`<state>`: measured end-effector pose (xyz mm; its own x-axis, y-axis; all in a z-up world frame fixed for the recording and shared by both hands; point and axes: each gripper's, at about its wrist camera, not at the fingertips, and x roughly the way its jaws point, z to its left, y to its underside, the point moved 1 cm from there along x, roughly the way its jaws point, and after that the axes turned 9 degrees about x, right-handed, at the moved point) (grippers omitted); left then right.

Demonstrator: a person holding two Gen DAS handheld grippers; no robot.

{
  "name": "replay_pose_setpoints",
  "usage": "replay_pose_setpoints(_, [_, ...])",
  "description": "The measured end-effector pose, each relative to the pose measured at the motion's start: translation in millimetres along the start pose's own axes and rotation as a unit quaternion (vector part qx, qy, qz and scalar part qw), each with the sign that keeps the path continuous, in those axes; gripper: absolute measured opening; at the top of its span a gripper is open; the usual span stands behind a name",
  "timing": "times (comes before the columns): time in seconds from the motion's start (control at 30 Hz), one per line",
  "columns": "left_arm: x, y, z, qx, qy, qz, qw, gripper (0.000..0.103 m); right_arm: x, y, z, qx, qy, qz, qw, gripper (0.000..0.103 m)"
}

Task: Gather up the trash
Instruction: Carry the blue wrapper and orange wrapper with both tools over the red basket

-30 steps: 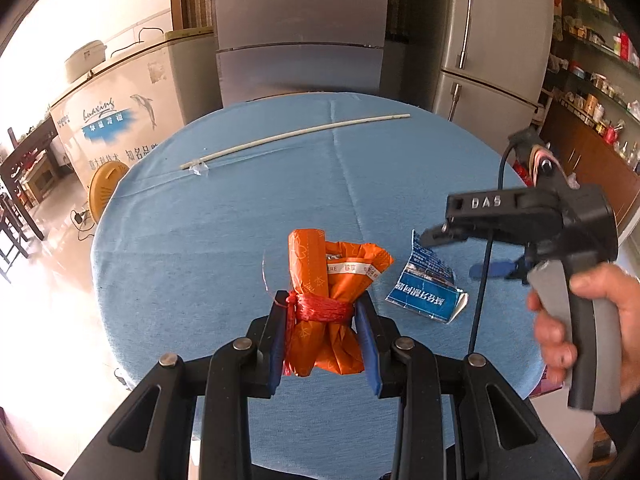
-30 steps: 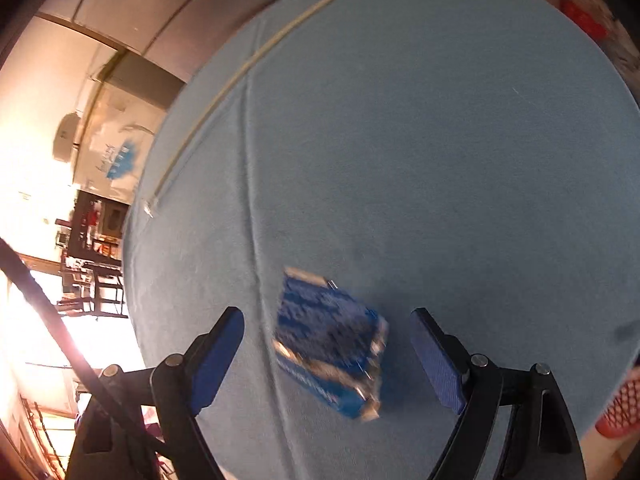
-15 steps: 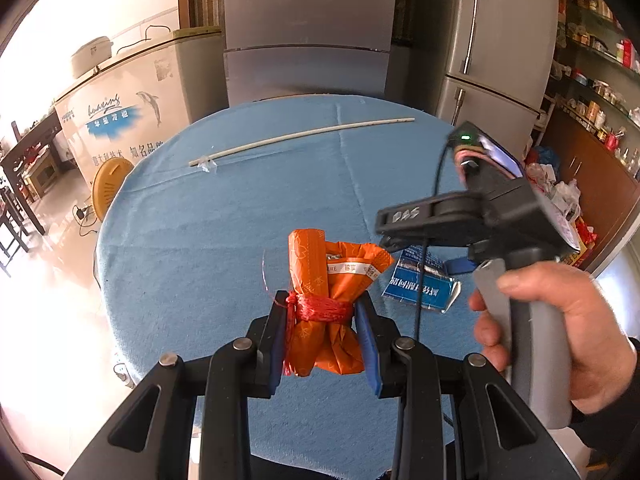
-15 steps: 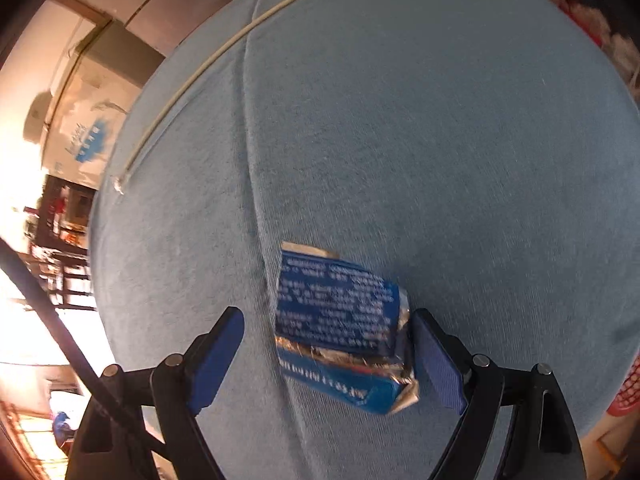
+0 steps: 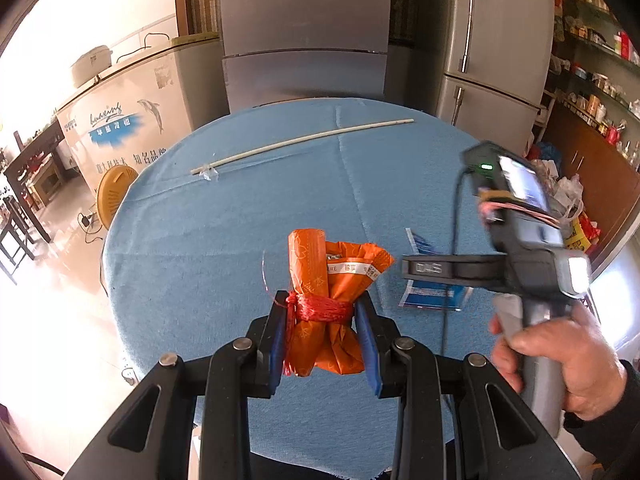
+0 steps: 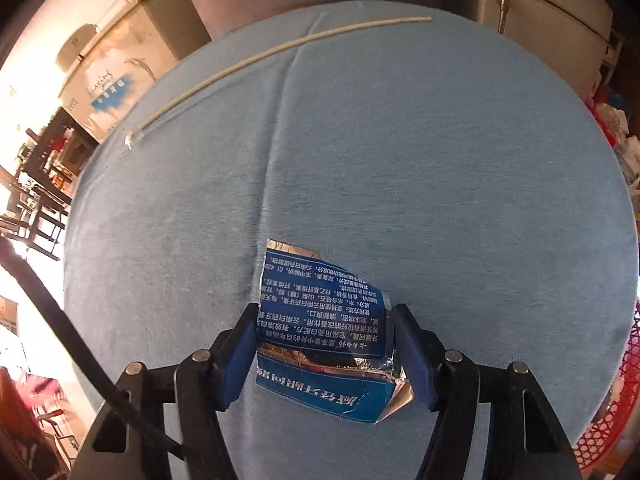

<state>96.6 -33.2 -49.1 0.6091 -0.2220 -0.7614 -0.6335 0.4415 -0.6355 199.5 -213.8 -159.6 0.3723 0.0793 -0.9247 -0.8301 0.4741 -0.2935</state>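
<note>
My left gripper [image 5: 322,340] is shut on an orange wrapper bundle [image 5: 326,280] tied with red string, held above the round blue table [image 5: 200,264]. My right gripper [image 6: 324,344] has closed its blue pads against both sides of a torn blue carton [image 6: 320,320] with white print that lies on the blue table [image 6: 440,160]. The right gripper [image 5: 448,270] shows in the left wrist view over the blue carton [image 5: 424,292], held by a hand. A long thin white stick [image 5: 300,144] lies across the far side of the table; it also shows in the right wrist view [image 6: 280,48].
Grey refrigerators [image 5: 304,32] and a white chest freezer [image 5: 132,120] stand behind the table. A red mesh basket [image 6: 616,400] sits off the table's right edge. Shelves and bagged clutter [image 5: 568,196] are on the right. Dark chairs [image 5: 20,224] stand at left.
My right gripper moved forward around the blue carton and closed its jaws from wide open onto its sides. My left gripper kept hold of the orange bundle, nearly still.
</note>
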Motion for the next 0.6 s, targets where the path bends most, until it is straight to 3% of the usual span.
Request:
replay_pose_setpoints(0.37, [-9, -18, -43, 0.046, -0.011, -0.010, 0.9988, 0.034, -79, 23, -101, 0.060, -0.098, -0.063, 0.991, 0.068])
replay_pose_setpoints(0.6, [-14, -31, -72, 0.073, -0.013, -0.018, 0.9971, 0.034, -135, 39, -144, 0.062, -0.127, -0.132, 0.981, 0.068])
